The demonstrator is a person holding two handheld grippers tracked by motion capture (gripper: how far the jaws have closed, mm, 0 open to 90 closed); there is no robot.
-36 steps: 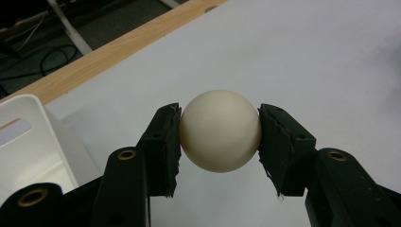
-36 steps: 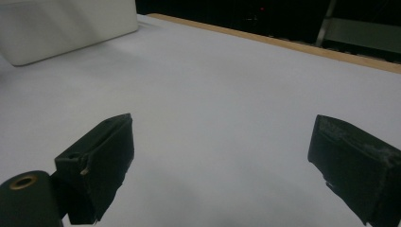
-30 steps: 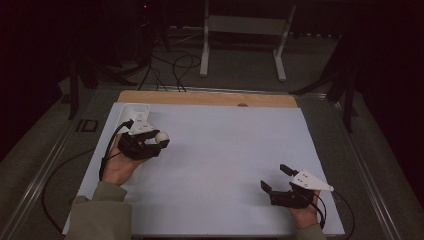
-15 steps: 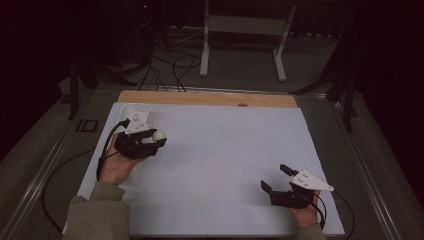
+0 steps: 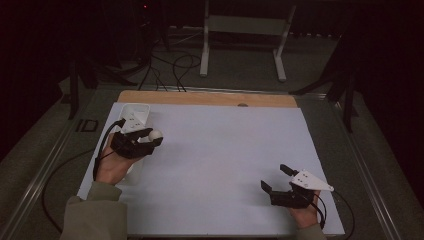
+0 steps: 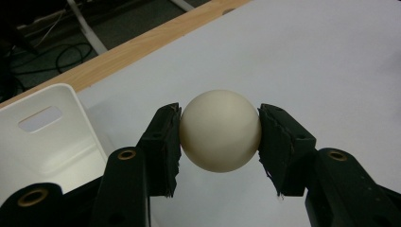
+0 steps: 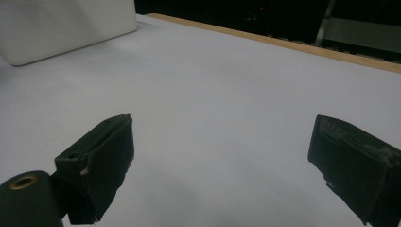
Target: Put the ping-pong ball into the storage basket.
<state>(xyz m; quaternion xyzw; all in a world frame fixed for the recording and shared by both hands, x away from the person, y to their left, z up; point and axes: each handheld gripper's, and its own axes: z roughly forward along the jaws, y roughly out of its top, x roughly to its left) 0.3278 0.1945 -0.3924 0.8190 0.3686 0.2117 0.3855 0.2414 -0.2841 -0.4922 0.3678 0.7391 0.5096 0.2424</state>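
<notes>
At about nine o'clock on the white table cover (image 5: 225,165), the left gripper (image 5: 145,141) was seen in the high view clamped on a cream ball (image 5: 156,134), just beside a white bin (image 5: 136,113) that lay at its eleven o'clock. In the left gripper view, detail lost from above was given: the ball (image 6: 220,131) was pressed between the two black pads at its nine and three o'clock sides, held above the cover, and a slot handle was shown in the bin (image 6: 47,137) wall. At about five o'clock on the cover, the right gripper (image 5: 279,179) was seen with its jaws spread and nothing between them. In the right gripper view, bare cover was seen between the jaws, with the bin (image 7: 66,26) at eleven o'clock.
</notes>
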